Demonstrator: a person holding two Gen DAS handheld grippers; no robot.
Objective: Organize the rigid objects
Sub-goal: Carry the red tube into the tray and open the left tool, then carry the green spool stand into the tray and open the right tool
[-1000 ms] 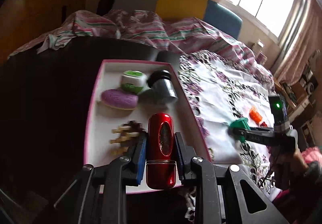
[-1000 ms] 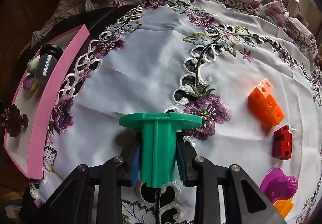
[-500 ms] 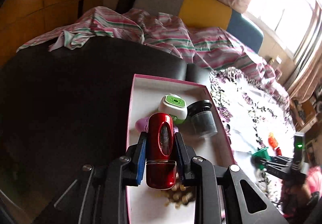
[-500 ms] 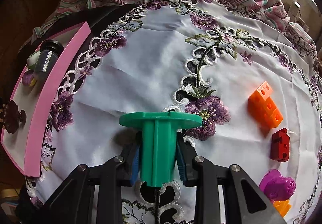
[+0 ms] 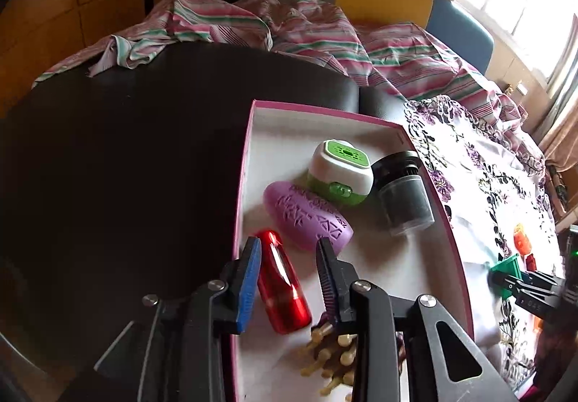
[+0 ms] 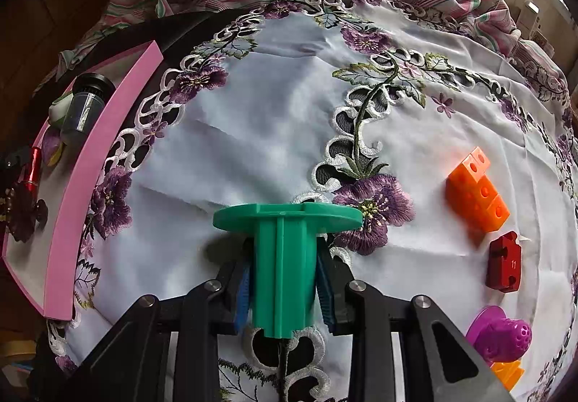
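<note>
1. Left wrist view: our left gripper [image 5: 289, 262] hangs over the pink-rimmed tray [image 5: 241, 192]. Its jaws have just been opening; the red cylinder [image 5: 283, 288] lies between them on the tray floor, close against the blue left pad and clear of the right one, so we judge it released.
2. Already in the tray: a purple oval piece [image 5: 307, 216] just past the cylinder, a green-and-white case [image 5: 339, 172] touching it, a dark-capped jar [image 5: 402, 196] beside that, and a brown pegged piece [image 5: 332, 358] at the near end, partly hidden by the gripper. So five things are sorted.
3. Right wrist view: our right gripper [image 6: 283, 284] is clamped on the stem of the green flanged piece [image 6: 285, 253] above the embroidered cloth [image 6: 253, 134], well apart from the tray [image 6: 90, 163]. We cannot tell whether it touches the cloth.
4. Left on the cloth: orange blocks [image 6: 477, 194], a dark red block [image 6: 504, 262], a magenta knob [image 6: 500, 335] and another orange piece [image 6: 507, 375] at the edge. We judge the job a little over half done.
</note>
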